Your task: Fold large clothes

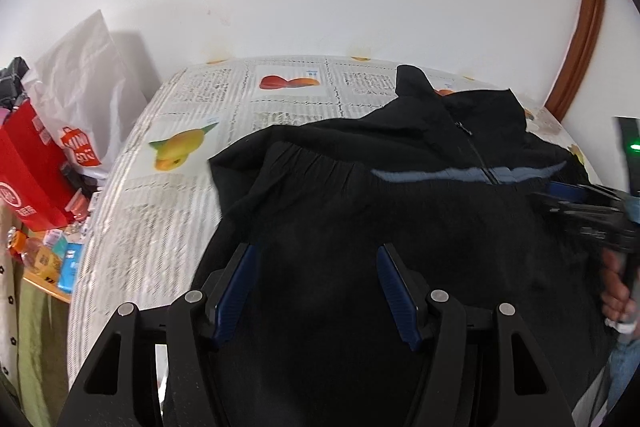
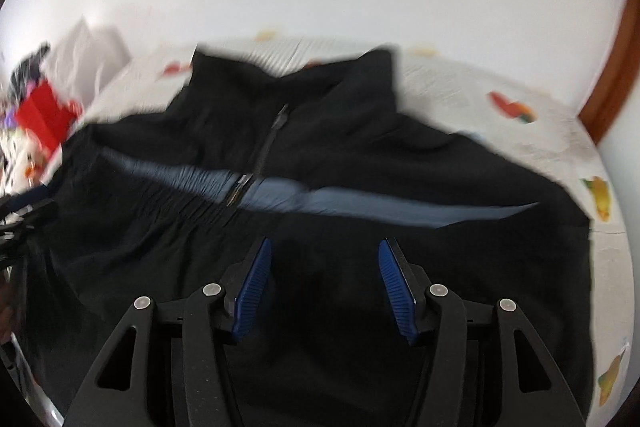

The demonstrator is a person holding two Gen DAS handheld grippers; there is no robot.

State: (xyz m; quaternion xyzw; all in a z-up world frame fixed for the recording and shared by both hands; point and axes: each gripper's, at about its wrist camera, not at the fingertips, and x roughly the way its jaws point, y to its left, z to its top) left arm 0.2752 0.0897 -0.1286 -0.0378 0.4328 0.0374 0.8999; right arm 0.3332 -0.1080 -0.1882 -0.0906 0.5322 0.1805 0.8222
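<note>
A large black zip-up jacket (image 1: 360, 195) with a grey-blue chest stripe (image 1: 432, 175) lies on the table, collar at the far side. It also shows in the right wrist view (image 2: 320, 155), blurred. My left gripper (image 1: 316, 251) is open and empty above the jacket's lower left part. My right gripper (image 2: 324, 247) is open and empty above the jacket's lower middle, below the stripe (image 2: 320, 199). The right gripper also shows at the right edge of the left wrist view (image 1: 580, 203), held by a hand. Part of the left gripper shows at the left edge of the right wrist view (image 2: 24, 215).
The table carries a newspaper-and-fruit print cloth (image 1: 180, 147). A white plastic bag (image 1: 80, 87), a red box (image 1: 28, 163) and small packets (image 1: 60, 259) stand to the left. A white wall is behind. A brown door frame (image 1: 580, 35) is at the far right.
</note>
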